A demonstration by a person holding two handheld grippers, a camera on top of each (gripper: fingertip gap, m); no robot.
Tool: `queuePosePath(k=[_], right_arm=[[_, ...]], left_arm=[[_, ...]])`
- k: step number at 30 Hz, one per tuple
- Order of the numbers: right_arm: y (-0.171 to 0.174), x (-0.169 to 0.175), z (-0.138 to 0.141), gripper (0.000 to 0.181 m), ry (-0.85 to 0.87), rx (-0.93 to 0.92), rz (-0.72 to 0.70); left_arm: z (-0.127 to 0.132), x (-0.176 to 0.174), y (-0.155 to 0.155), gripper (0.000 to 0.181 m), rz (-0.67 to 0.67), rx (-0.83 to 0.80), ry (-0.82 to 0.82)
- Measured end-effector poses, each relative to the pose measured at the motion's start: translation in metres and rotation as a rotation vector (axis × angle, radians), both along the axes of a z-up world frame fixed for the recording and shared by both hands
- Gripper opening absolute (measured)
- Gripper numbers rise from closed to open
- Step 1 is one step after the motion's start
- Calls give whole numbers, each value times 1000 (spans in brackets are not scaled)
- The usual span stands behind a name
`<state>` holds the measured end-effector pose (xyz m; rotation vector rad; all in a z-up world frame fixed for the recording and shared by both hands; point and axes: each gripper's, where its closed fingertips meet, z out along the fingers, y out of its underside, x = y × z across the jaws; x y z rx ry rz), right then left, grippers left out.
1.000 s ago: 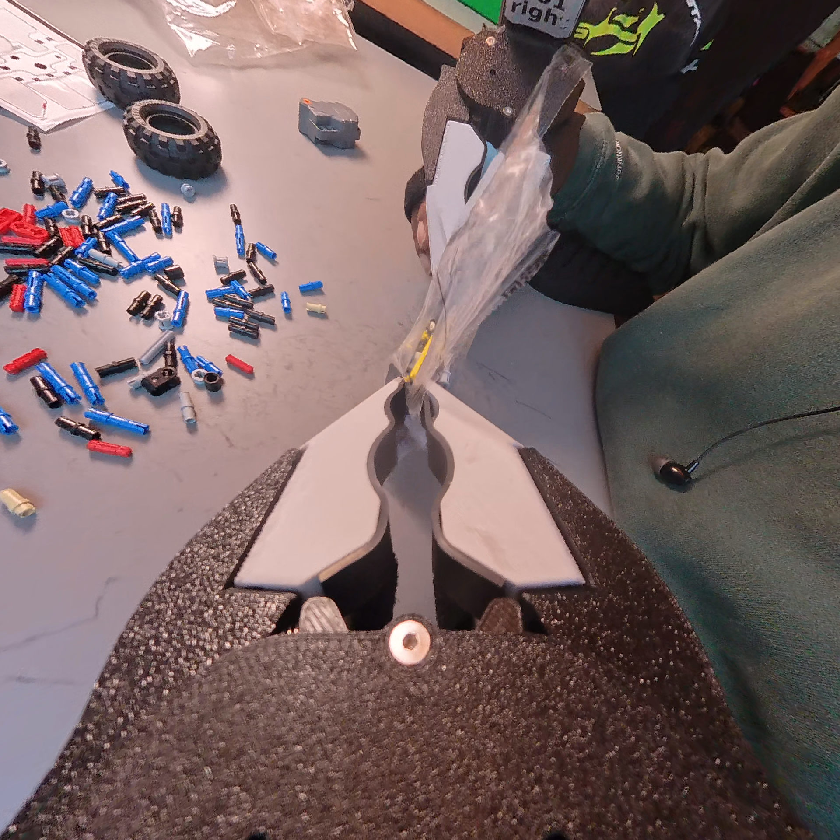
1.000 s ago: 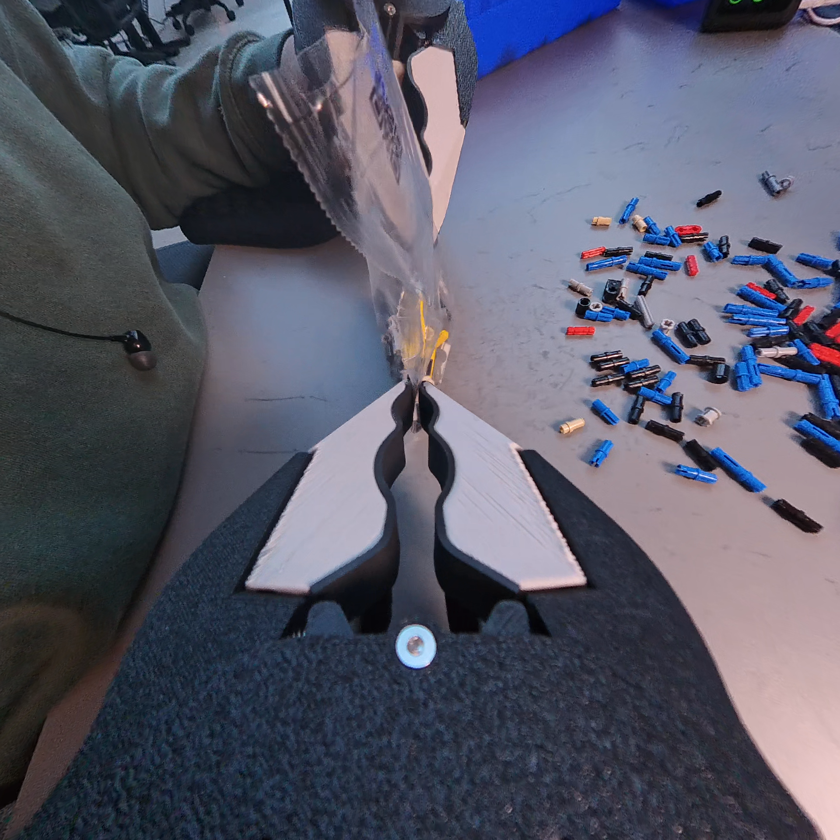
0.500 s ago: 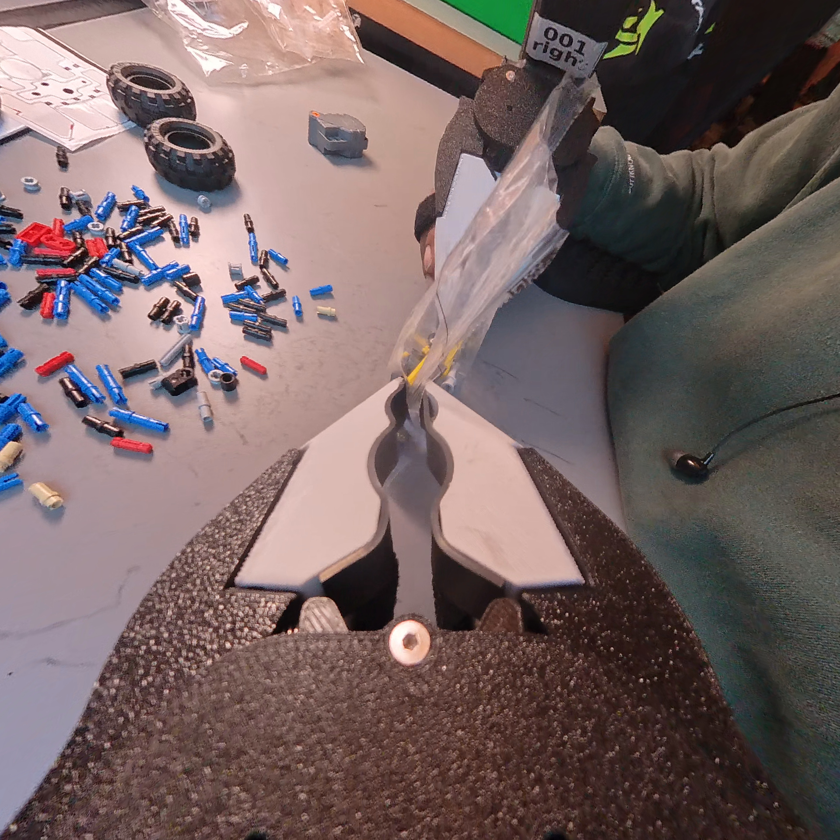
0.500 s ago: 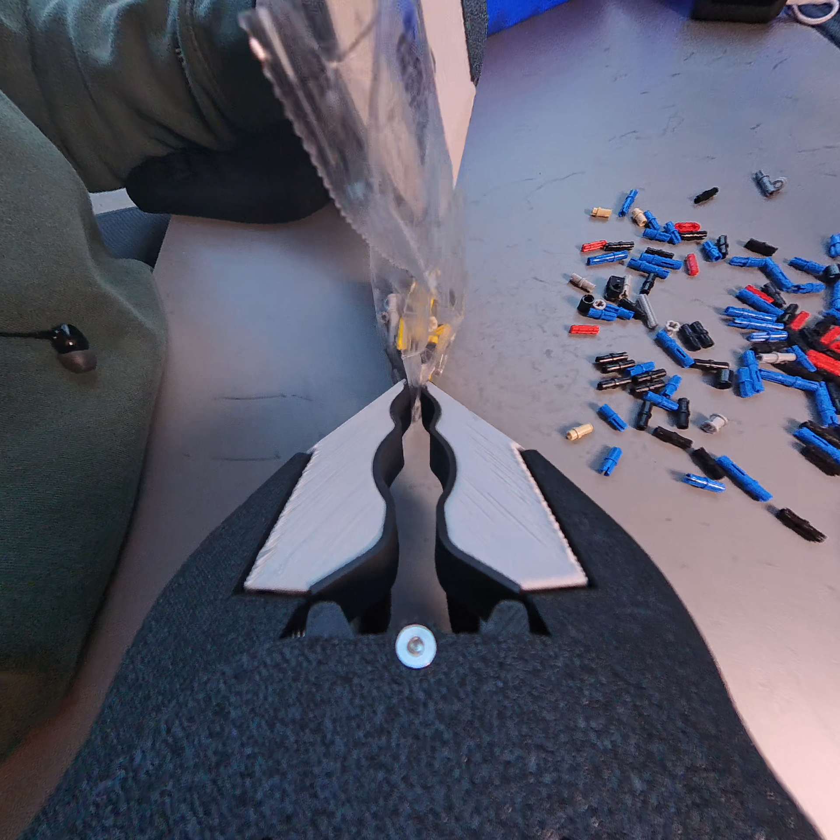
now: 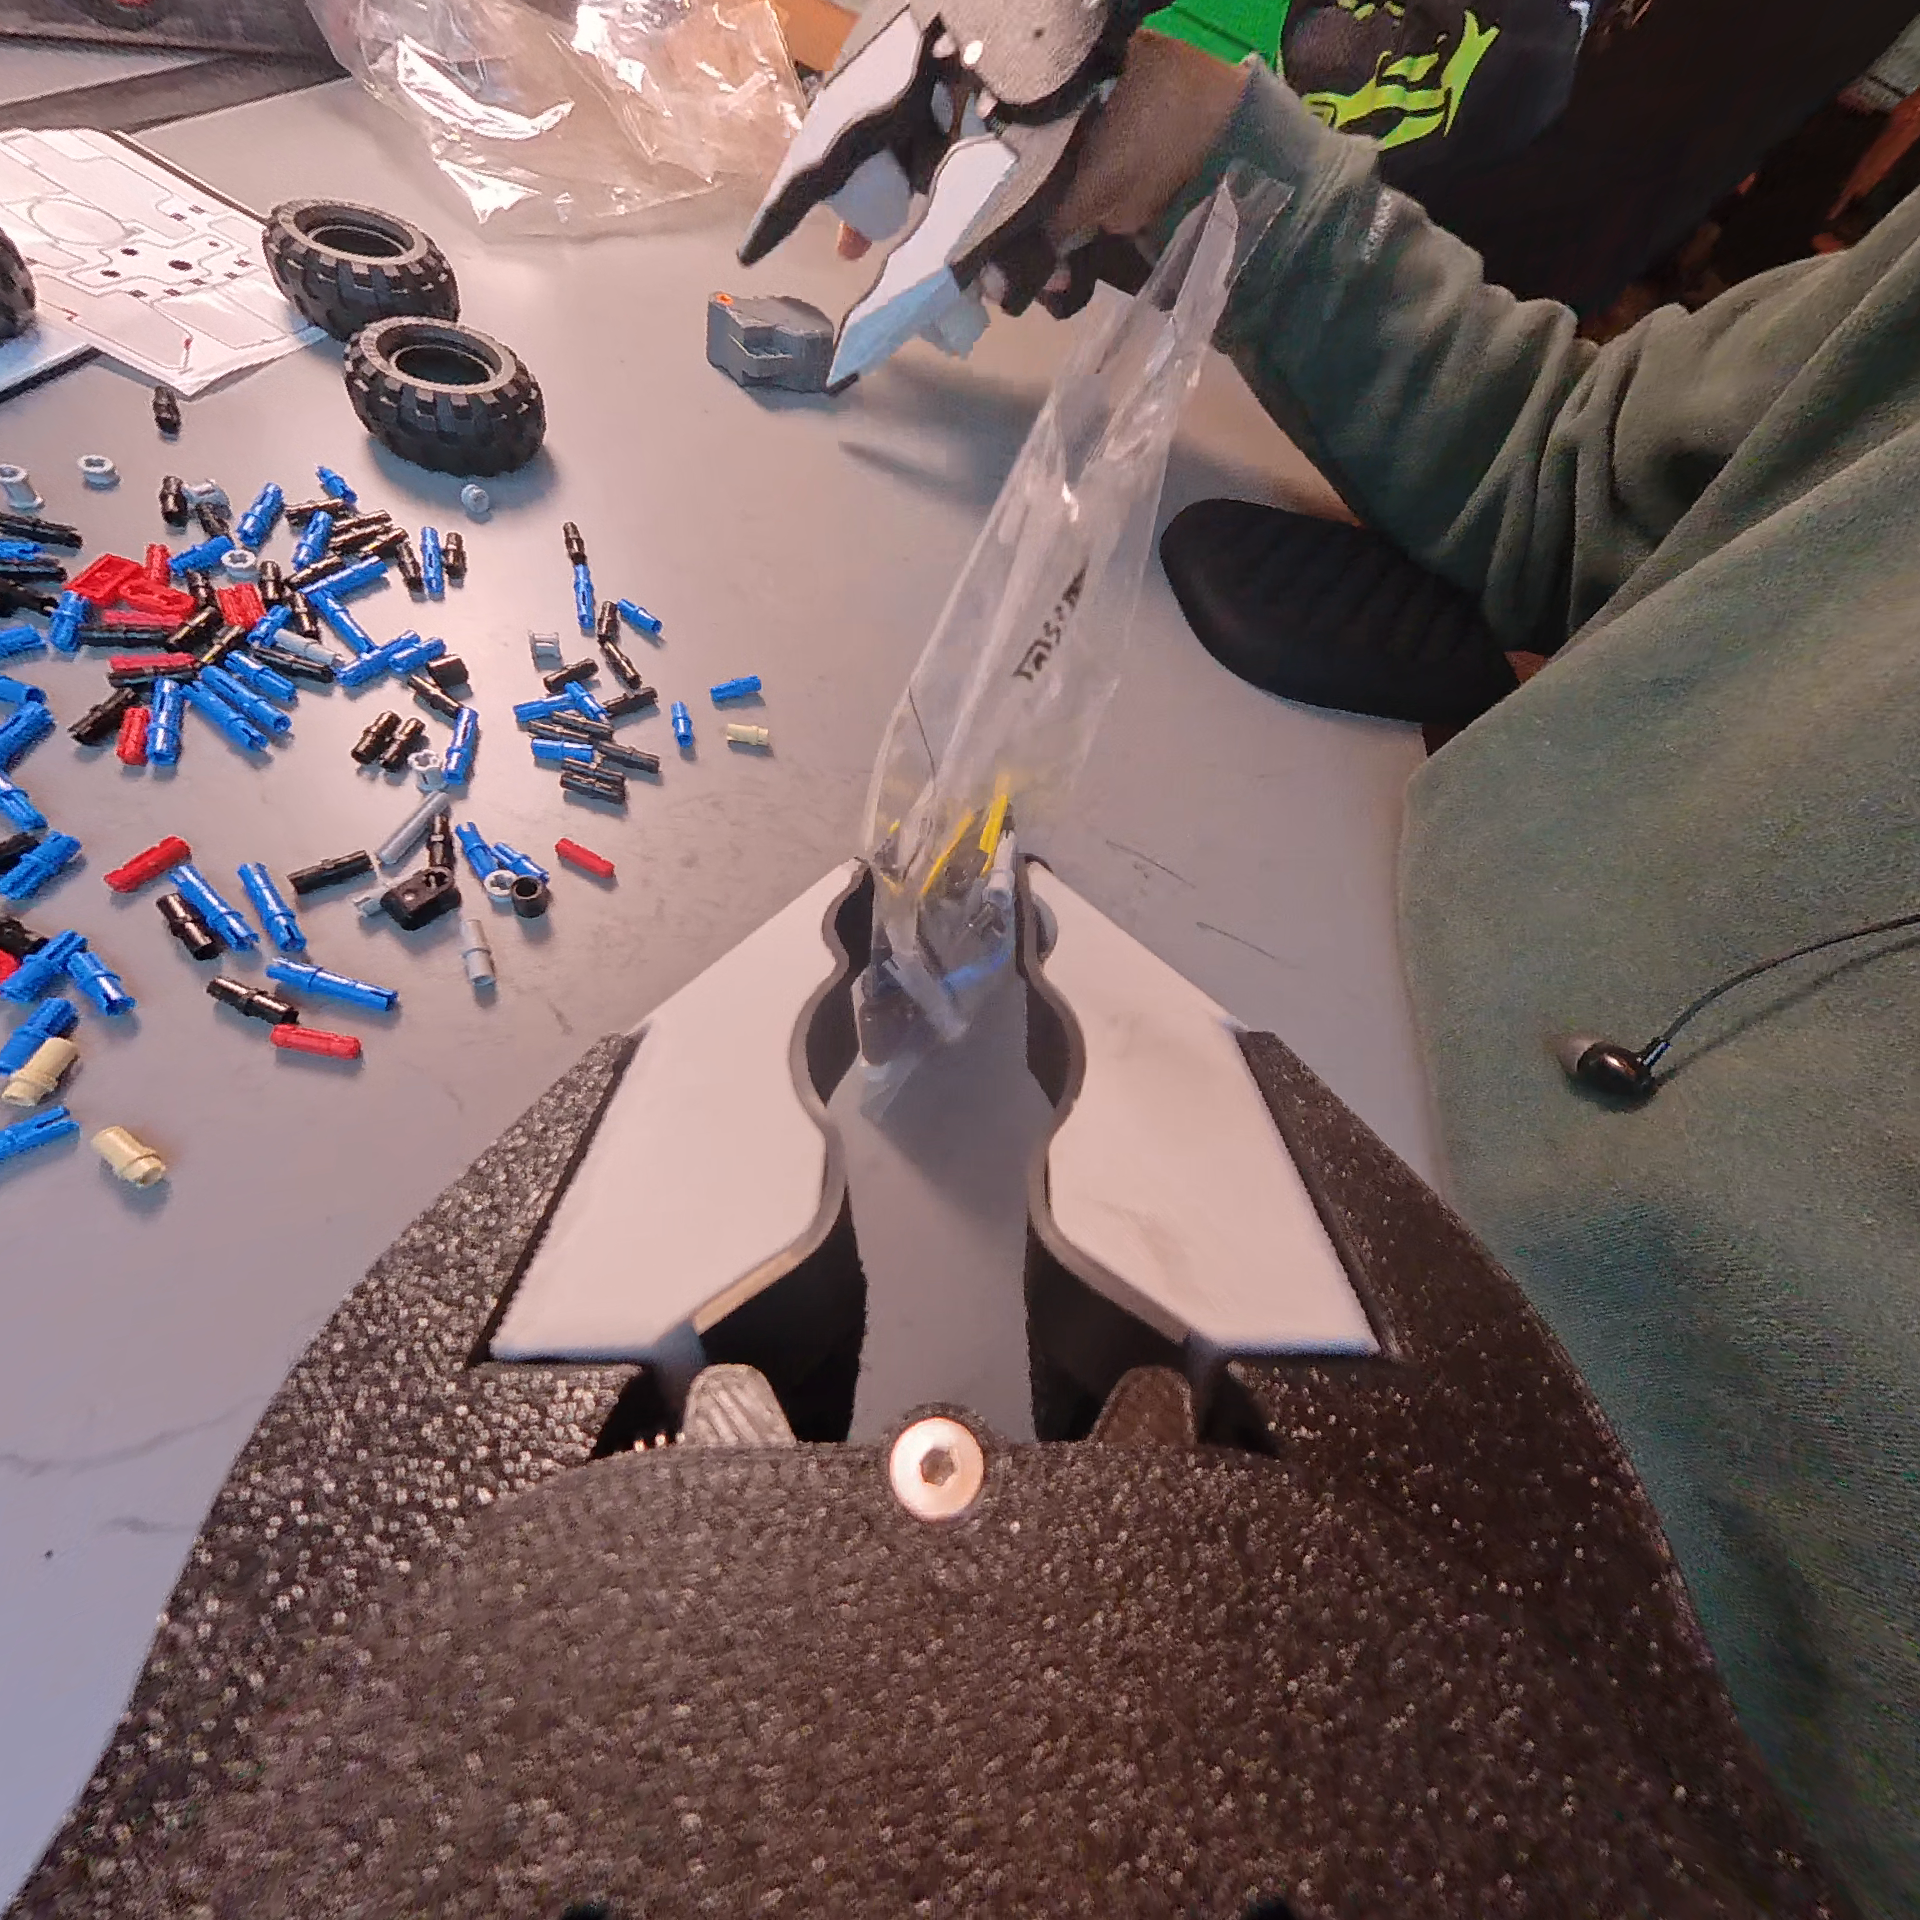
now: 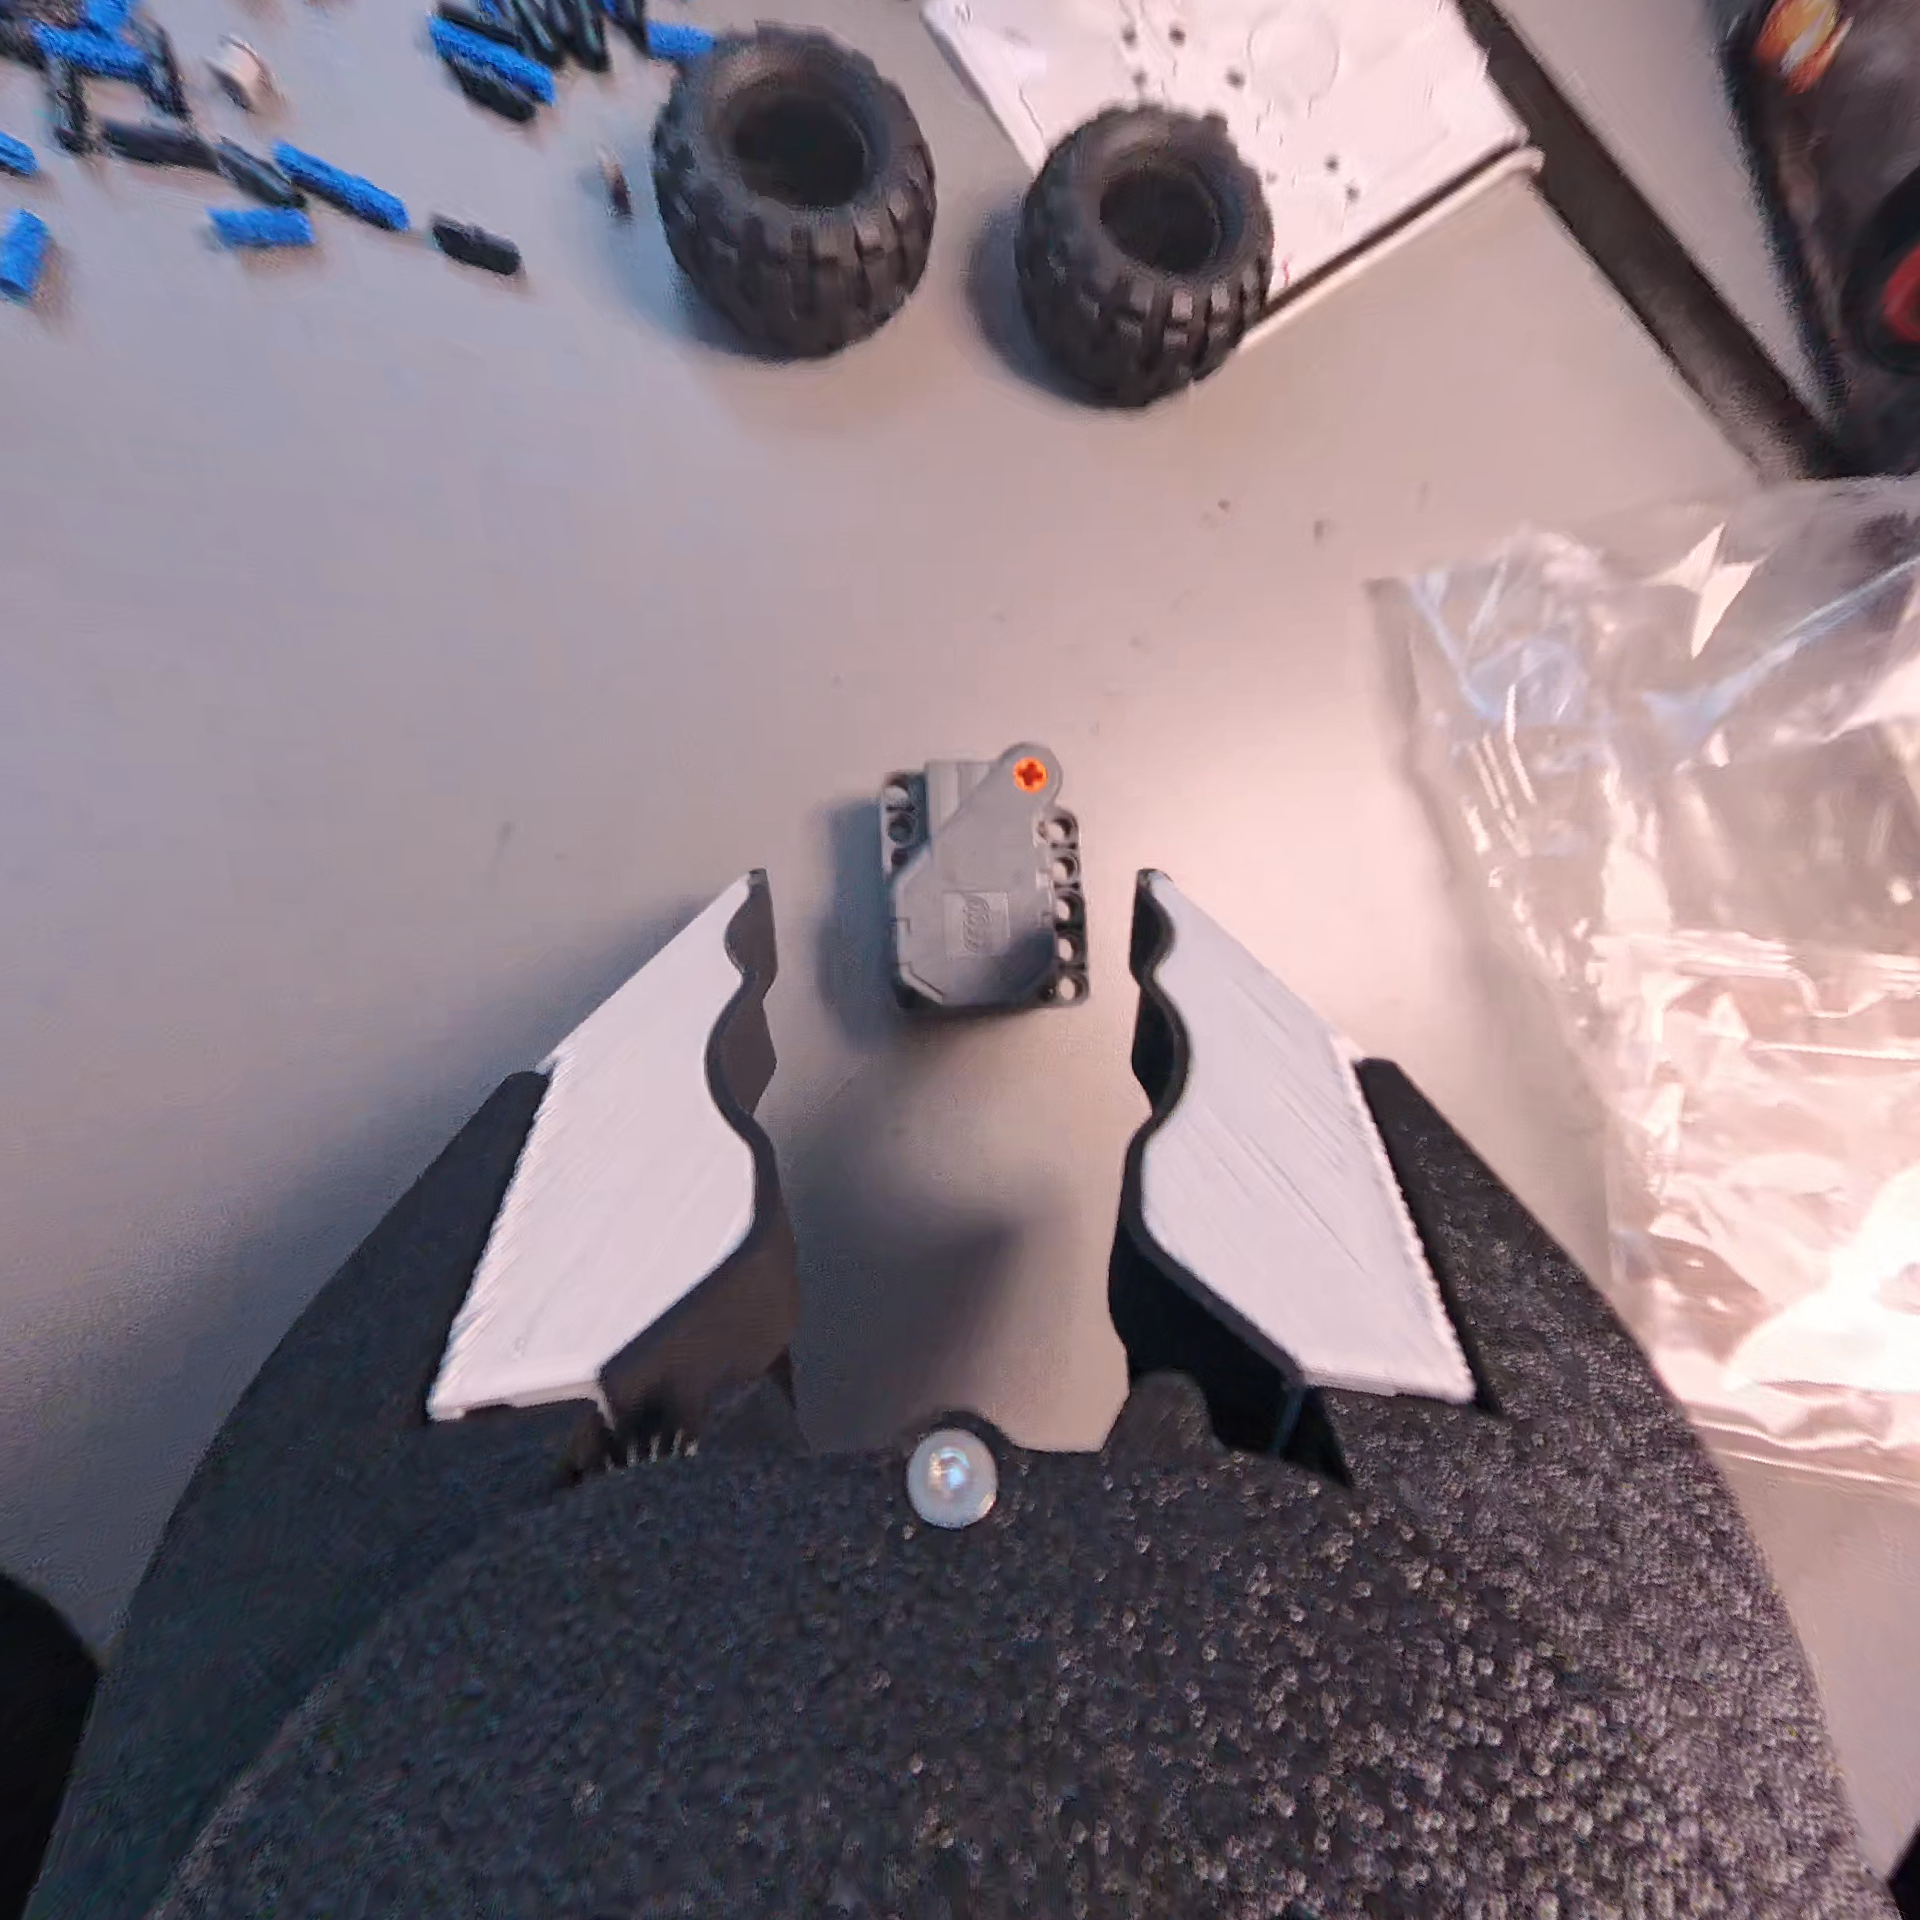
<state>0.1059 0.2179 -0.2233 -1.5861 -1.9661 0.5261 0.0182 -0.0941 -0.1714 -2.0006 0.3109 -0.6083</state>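
My left gripper [image 5: 943, 868] is shut on the lower, filled end of a small clear bag [image 5: 1049, 582] of yellow, grey and black pins. The bag stands up between the fingers and leans to the upper right; nothing holds its top. My right gripper [image 6: 951, 883] is open and empty, with its fingers on either side of a grey block with an orange dot [image 6: 982, 904] that lies flat on the grey table [image 6: 416, 623]. In the left wrist view the right gripper [image 5: 800, 312] hangs open just above that block [image 5: 769, 338], far from the bag.
Two black tyres [image 6: 795, 208] [image 6: 1143, 249] lie beyond the block, also seen in the left wrist view [image 5: 445, 410]. Crumpled clear bags [image 6: 1683, 935] lie right of it. Scattered blue, black and red pins [image 5: 260, 675] cover the left. A white sheet [image 5: 135, 270] is far left. A person's green sleeve [image 5: 1455, 364] is at right.
My right gripper let go of the bag, opened, and swung away to the grey block. My left gripper's fingers now stand wider, with the bag's filled end sunk between them.
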Motion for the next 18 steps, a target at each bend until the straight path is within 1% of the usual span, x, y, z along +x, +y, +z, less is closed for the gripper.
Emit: queuePosePath(k=[1, 2, 3, 4, 5, 7, 9, 11, 12, 14, 15, 16, 18], right_arm=[[6, 1, -10, 64, -21, -21, -15], [4, -1, -11, 45, -2, -82, -14], [1, -3, -7, 41, 21, -137, -17], [-4, -4, 1, 41, 44, -163, -1], [-14, -8, 15, 41, 92, -176, 39], [-55, -22, 60, 41, 224, -234, 165], [-107, -36, 114, 41, 340, -280, 309], [-162, -44, 157, 41, 397, -310, 468], [-187, -47, 171, 41, 396, -314, 536], [-234, -49, 187, 41, 364, -329, 647], [-257, -48, 190, 41, 331, -347, 701], [-275, -48, 189, 41, 294, -344, 738], [-297, -54, 178, 41, 212, -287, 754]], left_arm=[[1, 0, 0, 27, -1, 5, 3], [2, 0, -1, 27, 2, 11, 6], [4, 0, -1, 27, 3, 16, 7], [5, 0, -1, 27, 3, 19, 5], [5, 1, -2, 27, 0, 22, 5], [6, 2, -2, 28, -8, 25, 8], [5, 5, -2, 32, -25, 24, 11], [5, 9, -2, 36, -43, 23, 19], [4, 11, -2, 38, -46, 25, 28], [4, 13, -3, 38, -49, 34, 50], [4, 14, -3, 38, -49, 38, 58], [6, 14, -4, 38, -49, 44, 62], [10, 14, -5, 37, -41, 58, 71]])
